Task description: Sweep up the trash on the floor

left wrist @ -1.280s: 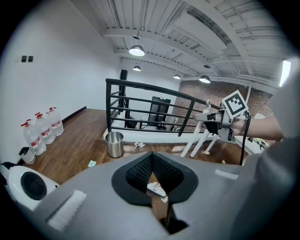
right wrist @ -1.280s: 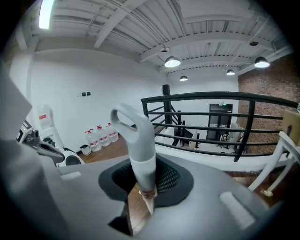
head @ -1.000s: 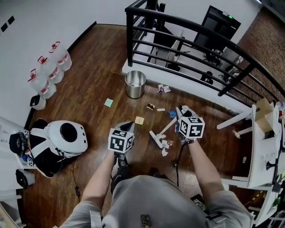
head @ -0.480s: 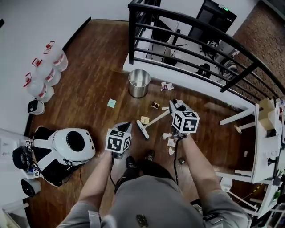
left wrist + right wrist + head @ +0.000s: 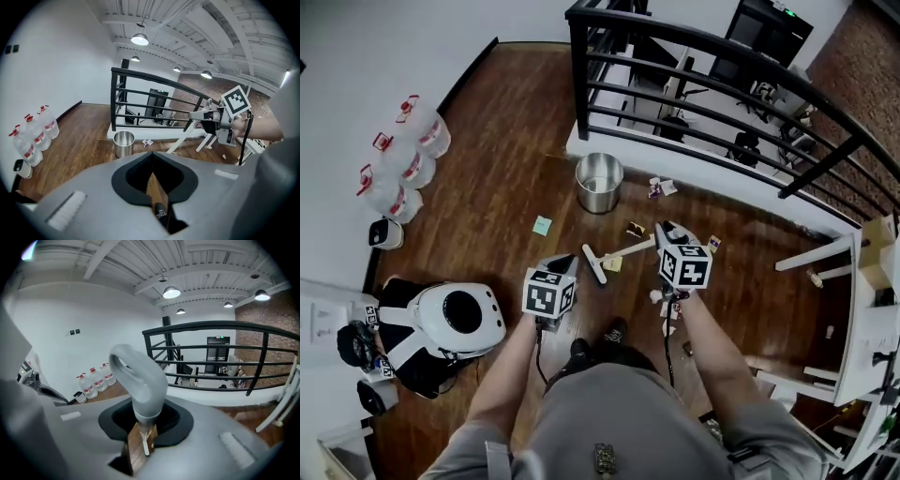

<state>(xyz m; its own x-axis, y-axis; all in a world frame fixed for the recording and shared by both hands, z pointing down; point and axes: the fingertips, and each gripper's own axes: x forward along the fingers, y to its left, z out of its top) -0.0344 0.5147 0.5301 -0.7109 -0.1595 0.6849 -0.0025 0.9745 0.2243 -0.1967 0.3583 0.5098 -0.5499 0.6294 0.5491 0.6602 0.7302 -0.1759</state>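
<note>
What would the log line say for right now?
step: sweep | left gripper: shut | right gripper: shut on broom | broom head: beside yellow paper | bin: upright, farther off

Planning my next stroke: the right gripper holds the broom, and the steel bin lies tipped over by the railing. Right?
Not quite: the steel bin stands upright by the railing, mouth up, as the head view shows. The right gripper does hold the broom.
</note>
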